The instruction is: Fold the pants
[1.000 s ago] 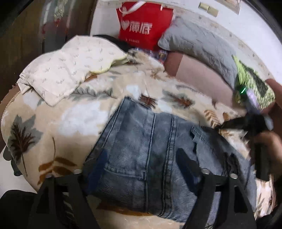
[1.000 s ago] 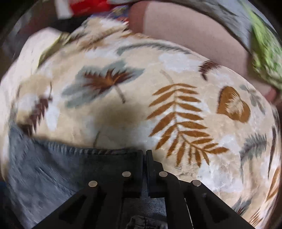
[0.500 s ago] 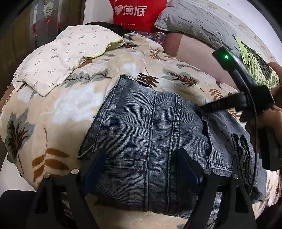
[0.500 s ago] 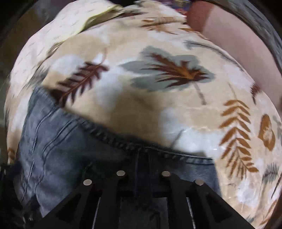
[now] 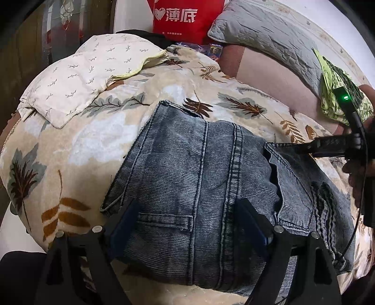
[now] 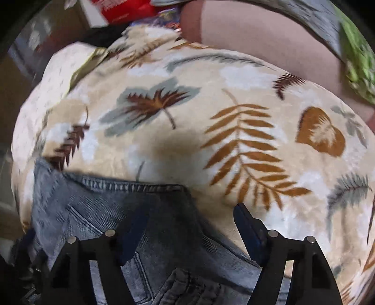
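Note:
Grey-blue denim pants (image 5: 211, 178) lie folded into a compact stack on a leaf-print blanket (image 5: 70, 150); they also show in the right wrist view (image 6: 105, 211). My left gripper (image 5: 187, 220) is open, its fingers spread over the near part of the pants without gripping them. My right gripper (image 6: 189, 225) is open above the pants' far edge, holding nothing. The right gripper's body (image 5: 328, 147) shows in the left wrist view at the pants' right side.
A cream patterned pillowcase (image 5: 89, 75) lies at the back left. A red bag (image 5: 185, 18), a grey quilted pillow (image 5: 269, 37) and a green cloth (image 5: 339, 93) are at the back. The leaf blanket (image 6: 211, 117) spreads beyond the pants.
My right gripper, shut on the denim edge a second ago, has opened and let it go. The folded pants have settled flat. The left gripper has stayed open over them.

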The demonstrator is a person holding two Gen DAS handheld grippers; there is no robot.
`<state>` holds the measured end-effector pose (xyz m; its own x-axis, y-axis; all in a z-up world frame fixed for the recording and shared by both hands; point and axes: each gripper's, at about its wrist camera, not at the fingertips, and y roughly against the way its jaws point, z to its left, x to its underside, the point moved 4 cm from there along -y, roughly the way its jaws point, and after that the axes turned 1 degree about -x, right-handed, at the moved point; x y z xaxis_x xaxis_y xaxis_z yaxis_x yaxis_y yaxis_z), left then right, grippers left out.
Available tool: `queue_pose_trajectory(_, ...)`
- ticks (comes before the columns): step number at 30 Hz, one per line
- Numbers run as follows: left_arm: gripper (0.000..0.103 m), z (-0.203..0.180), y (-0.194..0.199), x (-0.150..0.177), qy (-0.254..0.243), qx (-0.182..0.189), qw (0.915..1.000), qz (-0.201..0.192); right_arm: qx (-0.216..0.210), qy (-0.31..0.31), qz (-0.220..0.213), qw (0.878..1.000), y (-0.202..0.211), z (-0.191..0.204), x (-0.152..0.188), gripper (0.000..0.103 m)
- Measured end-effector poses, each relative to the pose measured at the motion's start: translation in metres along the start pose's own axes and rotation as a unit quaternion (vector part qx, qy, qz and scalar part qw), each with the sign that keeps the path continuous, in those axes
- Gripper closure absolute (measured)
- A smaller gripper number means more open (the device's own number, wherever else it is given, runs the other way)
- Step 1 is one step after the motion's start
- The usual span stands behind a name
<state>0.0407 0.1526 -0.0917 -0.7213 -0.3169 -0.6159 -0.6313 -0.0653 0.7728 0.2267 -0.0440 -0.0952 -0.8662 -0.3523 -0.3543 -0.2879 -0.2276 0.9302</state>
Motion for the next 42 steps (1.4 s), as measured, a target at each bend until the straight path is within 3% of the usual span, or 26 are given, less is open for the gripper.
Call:
queue_pose_trajectory(1,0.016,0.0,0.0,0.0,0.0,0.0,1.0,-0.001,-0.006,0.007,0.008,1.0,-0.008,0.003,-0.001,0.047)
queue_pose_trajectory(2,0.016,0.0,-0.001,0.0,-0.001,-0.001,1.0,-0.001,-0.008,0.016,0.022,1.0,-0.017,0.007,-0.002,0.08)
queue_pose_trajectory(4,0.016,-0.002,-0.001,0.0,-0.006,-0.005,1.0,-0.003,0.012,0.036,0.017,0.999,-0.021,0.016,-0.007,0.086)
queue_pose_trajectory(5,0.016,-0.002,-0.001,0.0,-0.008,-0.006,0.9999,-0.004,0.053,0.05,0.005,0.997,-0.021,0.017,-0.013,0.097)
queue_pose_trajectory(8,0.016,-0.002,-0.002,0.0,-0.01,-0.007,0.9999,-0.004,0.033,0.02,0.011,0.999,-0.029,0.011,-0.017,0.097)
queue_pose_trajectory(13,0.016,-0.003,-0.001,0.001,-0.01,-0.012,0.9998,-0.009,0.002,-0.053,-0.062,0.997,0.017,-0.02,-0.008,0.086)
queue_pose_trajectory(14,0.016,-0.003,0.0,0.001,-0.009,-0.013,0.9998,-0.01,-0.01,-0.071,-0.07,0.995,0.031,-0.03,-0.004,0.068)
queue_pose_trajectory(15,0.016,-0.003,0.001,0.001,-0.007,-0.013,0.9998,-0.012,-0.017,-0.083,-0.071,0.994,0.041,-0.037,0.0,0.037)
queue_pose_trajectory(16,0.016,-0.003,0.001,0.002,-0.005,-0.013,0.9998,-0.013,-0.018,-0.094,-0.073,0.993,0.051,-0.045,0.006,0.03)
queue_pose_trajectory(20,0.016,-0.004,0.004,0.003,-0.002,-0.016,0.9997,-0.016,-0.052,-0.126,-0.097,0.986,0.103,-0.066,0.057,0.029)
queue_pose_trajectory(23,0.016,-0.006,0.003,0.003,-0.005,-0.022,0.9996,-0.018,-0.155,-0.18,-0.095,0.967,0.121,-0.065,0.119,0.029)
queue_pose_trajectory(25,0.016,-0.006,0.003,0.003,-0.004,-0.025,0.9995,-0.021,-0.193,-0.207,-0.088,0.955,0.112,-0.058,0.148,0.029)
queue_pose_trajectory(28,0.016,-0.008,0.005,0.003,-0.006,-0.029,0.9992,-0.026,-0.196,-0.233,-0.023,0.952,0.051,-0.049,0.186,0.026)
queue_pose_trajectory(29,0.016,-0.008,0.007,0.003,-0.007,-0.028,0.9991,-0.03,-0.199,-0.237,-0.065,0.949,0.061,-0.05,0.188,0.026)
queue_pose_trajectory(31,0.016,-0.008,0.018,0.003,-0.008,-0.029,0.9981,-0.054,-0.251,-0.255,-0.092,0.929,0.083,-0.053,0.191,0.026)
queue_pose_trajectory(35,0.016,-0.007,0.033,-0.002,-0.008,-0.039,0.9953,-0.088,-0.252,-0.283,-0.157,0.912,0.12,-0.073,0.22,0.026)
queue_pose_trajectory(37,0.016,-0.007,0.035,-0.003,-0.006,-0.039,0.9948,-0.094,-0.249,-0.302,-0.139,0.909,0.105,-0.08,0.237,0.023)
queue_pose_trajectory(38,0.016,-0.007,0.034,-0.002,-0.006,-0.038,0.9953,-0.089,-0.234,-0.311,-0.106,0.915,0.086,-0.084,0.246,0.023)
queue_pose_trajectory(40,0.016,-0.007,0.033,-0.001,-0.007,-0.032,0.9966,-0.075,-0.247,-0.325,-0.122,0.905,0.083,-0.089,0.254,0.025)
queue_pose_trajectory(42,0.016,0.0,0.04,-0.003,0.013,-0.027,0.9969,-0.072,-0.264,-0.316,-0.163,0.896,0.106,-0.092,0.248,0.025)
